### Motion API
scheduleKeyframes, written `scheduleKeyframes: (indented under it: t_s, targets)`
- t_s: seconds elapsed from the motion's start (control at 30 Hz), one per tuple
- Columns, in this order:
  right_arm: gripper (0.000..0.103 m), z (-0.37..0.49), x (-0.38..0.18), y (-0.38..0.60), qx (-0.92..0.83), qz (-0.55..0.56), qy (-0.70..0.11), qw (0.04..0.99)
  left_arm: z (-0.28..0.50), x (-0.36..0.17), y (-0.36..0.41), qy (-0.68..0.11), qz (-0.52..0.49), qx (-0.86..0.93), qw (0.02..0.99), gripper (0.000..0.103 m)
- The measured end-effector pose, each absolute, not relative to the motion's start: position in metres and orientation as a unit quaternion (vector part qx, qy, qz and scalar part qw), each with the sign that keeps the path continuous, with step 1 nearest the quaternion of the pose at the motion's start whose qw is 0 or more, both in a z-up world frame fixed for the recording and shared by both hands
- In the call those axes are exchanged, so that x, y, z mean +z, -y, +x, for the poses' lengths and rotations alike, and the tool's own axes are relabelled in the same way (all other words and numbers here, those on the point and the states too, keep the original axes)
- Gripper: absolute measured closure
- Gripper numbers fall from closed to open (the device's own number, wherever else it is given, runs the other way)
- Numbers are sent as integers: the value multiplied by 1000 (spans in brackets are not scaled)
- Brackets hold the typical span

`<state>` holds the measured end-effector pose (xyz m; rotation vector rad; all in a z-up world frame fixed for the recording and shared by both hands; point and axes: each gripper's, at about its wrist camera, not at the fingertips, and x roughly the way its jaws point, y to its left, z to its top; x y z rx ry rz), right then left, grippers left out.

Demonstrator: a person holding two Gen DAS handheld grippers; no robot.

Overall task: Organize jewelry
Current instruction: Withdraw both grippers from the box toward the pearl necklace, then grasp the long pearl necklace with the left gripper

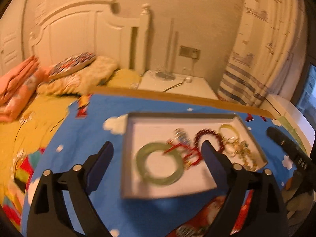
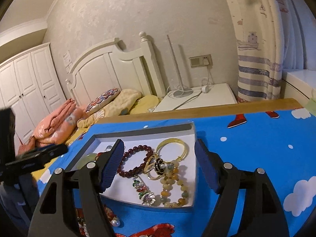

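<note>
Jewelry: green bangle (image 1: 159,164), dark red bead bracelet (image 2: 136,161), gold bangle (image 2: 173,148) in white tray (image 2: 194,169); left tongs (image 1: 158,154), right tongs (image 2: 159,162) released, empty.

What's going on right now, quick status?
Left gripper and right gripper open, empty. Jewelry in white tray, green bangle included. Pearl piece outside on cloth.

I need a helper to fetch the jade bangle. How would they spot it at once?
Find the blue cartoon tablecloth and the shallow white tray on it. The jade bangle lies flat in the tray's left part. It is the only thick, smooth, pale green ring; its neighbours are beaded, gold or red.
</note>
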<state>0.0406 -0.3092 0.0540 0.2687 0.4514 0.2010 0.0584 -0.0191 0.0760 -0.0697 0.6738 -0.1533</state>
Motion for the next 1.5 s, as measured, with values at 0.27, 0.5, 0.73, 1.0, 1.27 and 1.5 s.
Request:
scheduleKeyframes:
  t_s: [0.27,0.5,0.73,1.0,1.27,1.5]
  targets:
    - [30,40,51,311,86,129,-225,962,-5,37,-32,-382,-54,-43,922,11]
    - [30,37,47,322,86,159,-223,958,-42,22,-67,-373,-120,-52,918,11]
    - [30,21,55,317,102,162,-254,948,-38,19,-69,-374,-146,-82,912,11]
    - [29,-31,33,277,154,107,-340,921,-32,16,-68,-390,-151,-96,903,10]
    - [29,-80,13,225,181,12,-387,904,-30,15,-66,-399,-146,-103,900,10]
    - [35,-94,7,192,181,-33,-395,900,-35,23,-34,-401,-62,-123,905,10]
